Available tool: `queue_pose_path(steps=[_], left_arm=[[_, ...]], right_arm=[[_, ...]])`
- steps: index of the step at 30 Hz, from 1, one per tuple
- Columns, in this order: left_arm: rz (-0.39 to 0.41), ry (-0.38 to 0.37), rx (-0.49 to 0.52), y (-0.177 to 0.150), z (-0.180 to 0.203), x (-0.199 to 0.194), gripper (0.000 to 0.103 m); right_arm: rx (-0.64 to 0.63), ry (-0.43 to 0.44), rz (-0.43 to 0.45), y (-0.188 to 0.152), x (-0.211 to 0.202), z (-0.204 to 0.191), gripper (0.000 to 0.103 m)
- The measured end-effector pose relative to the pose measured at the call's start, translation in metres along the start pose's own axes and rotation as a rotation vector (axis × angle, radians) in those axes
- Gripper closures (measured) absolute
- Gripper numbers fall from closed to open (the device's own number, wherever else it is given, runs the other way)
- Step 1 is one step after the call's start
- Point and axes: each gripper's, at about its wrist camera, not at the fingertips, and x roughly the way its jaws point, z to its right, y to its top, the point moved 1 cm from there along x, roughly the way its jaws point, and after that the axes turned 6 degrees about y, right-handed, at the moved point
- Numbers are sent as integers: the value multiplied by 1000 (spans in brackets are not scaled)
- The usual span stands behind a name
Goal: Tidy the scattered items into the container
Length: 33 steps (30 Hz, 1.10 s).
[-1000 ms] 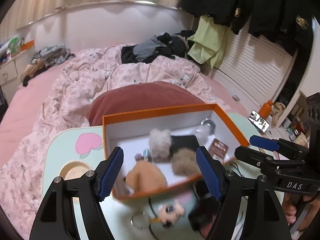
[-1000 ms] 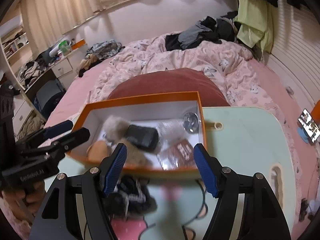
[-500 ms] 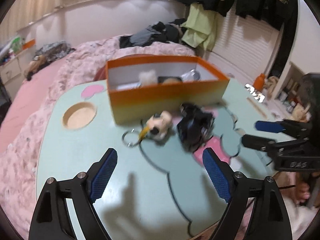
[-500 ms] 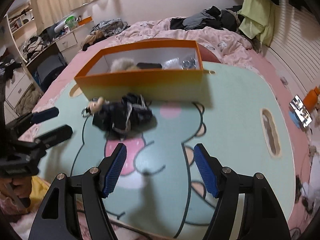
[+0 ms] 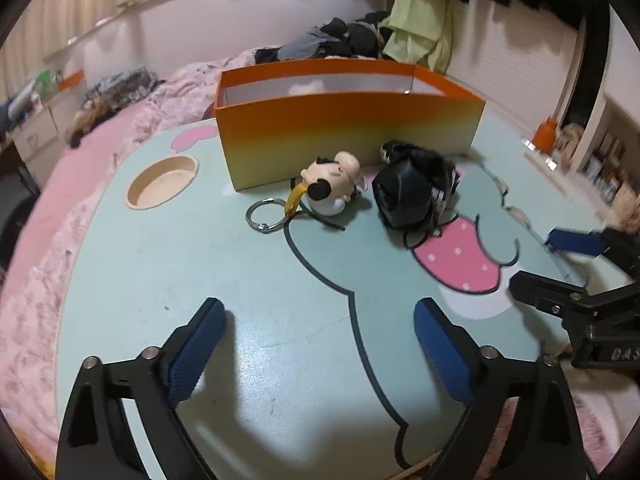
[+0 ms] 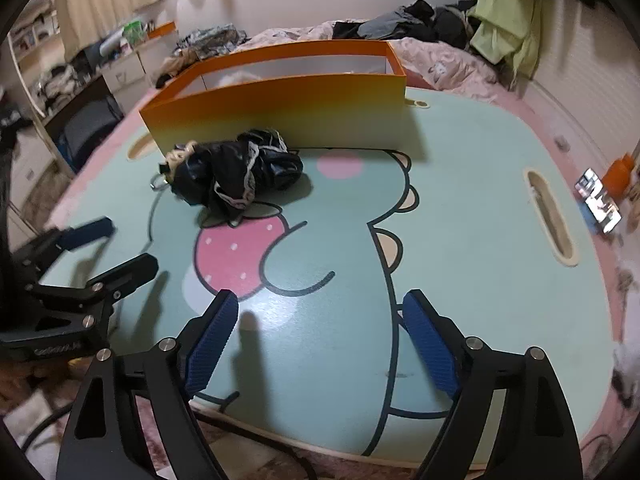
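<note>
Both the left gripper (image 5: 320, 332) and the right gripper (image 6: 320, 320) stand wide with nothing between the fingers, their jaws having just been opening. Ahead of them on the table (image 5: 200, 264) lie a figure keychain (image 5: 332, 190) and a crumpled black bundle (image 6: 236, 172) (touching each other), just in front of the orange box (image 5: 348, 136).

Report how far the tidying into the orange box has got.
Partly done: something pale and fluffy already shows inside the orange box. Nothing is in hand: the left gripper and right gripper are both open and empty over the table, jaws just widened. Left: the figure keychain and the black bundle, both still on the table by the box's front wall.
</note>
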Motion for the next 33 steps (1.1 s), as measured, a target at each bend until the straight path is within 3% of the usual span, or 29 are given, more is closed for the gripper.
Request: queue_pose_path(steps=[3, 14, 18, 22, 26, 30, 33], left_arm=[[2, -1, 1, -2, 1, 0, 0], [8, -6, 3, -2, 1, 1, 0], [9, -5, 2, -2, 1, 1, 0], [10, -7, 1, -2, 1, 1, 0], [12, -7, 0, -2, 1, 0, 0], [15, -6, -2, -2, 1, -1, 0], [16, -6, -2, -2, 1, -1, 0]], right_arm=[[-33, -20, -15, -4, 5, -5, 2], [-33, -17, -24, -4, 4, -1, 0], [-117, 42, -42, -1, 6, -7, 0], [-177, 90, 0, -3, 9, -16, 0], [-134, 88, 38, -6, 3, -10, 0], [-58, 151, 131, 16, -15, 3, 4], [-26, 242, 129, 45, -12, 2, 4]])
